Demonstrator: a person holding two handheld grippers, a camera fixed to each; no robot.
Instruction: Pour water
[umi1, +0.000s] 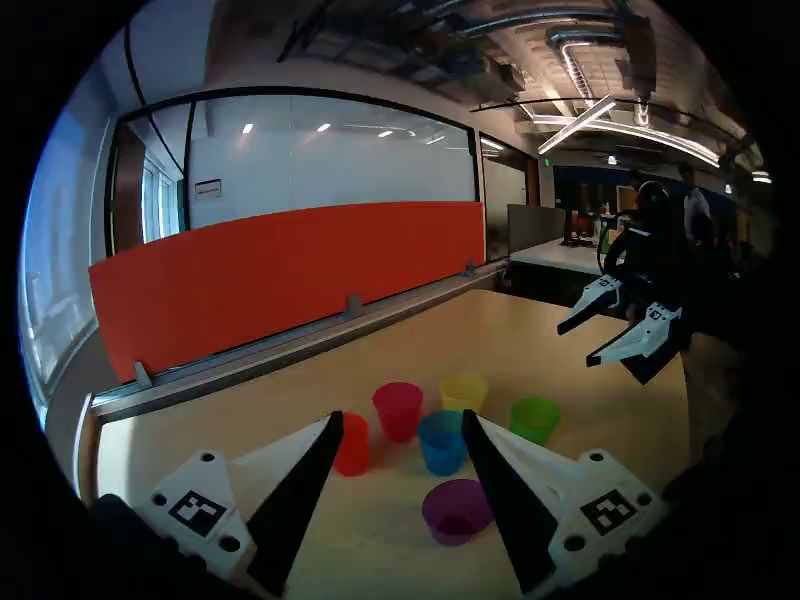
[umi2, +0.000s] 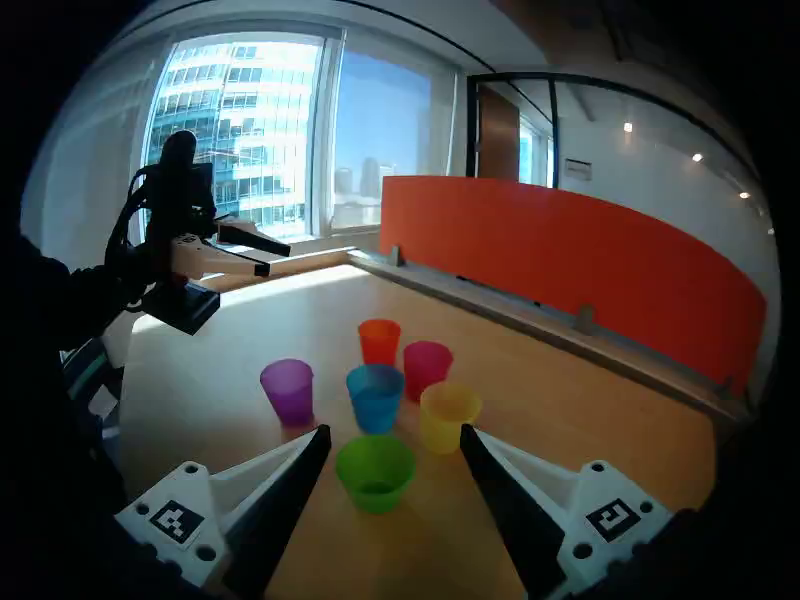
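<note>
Several plastic cups stand upright in a loose cluster on a light wooden table (umi1: 560, 350). In the left gripper view the purple cup (umi1: 456, 510) is nearest, then the blue cup (umi1: 441, 441), orange cup (umi1: 351, 443), magenta cup (umi1: 398, 409), yellow cup (umi1: 464, 391) and green cup (umi1: 535, 418). My left gripper (umi1: 402, 432) is open above them, holding nothing. In the right gripper view the green cup (umi2: 375, 472) sits closest, between the open fingers of my right gripper (umi2: 395, 440), with the blue cup (umi2: 376, 396) and yellow cup (umi2: 448, 415) behind it. No water is visible in the cups.
An orange divider panel (umi1: 290, 270) on a metal rail runs along the table's far edge. The other gripper (umi1: 625, 330) hovers at the right over the table. Large windows (umi2: 250, 140) lie beyond the table's end. People stand in the distance (umi1: 690, 210).
</note>
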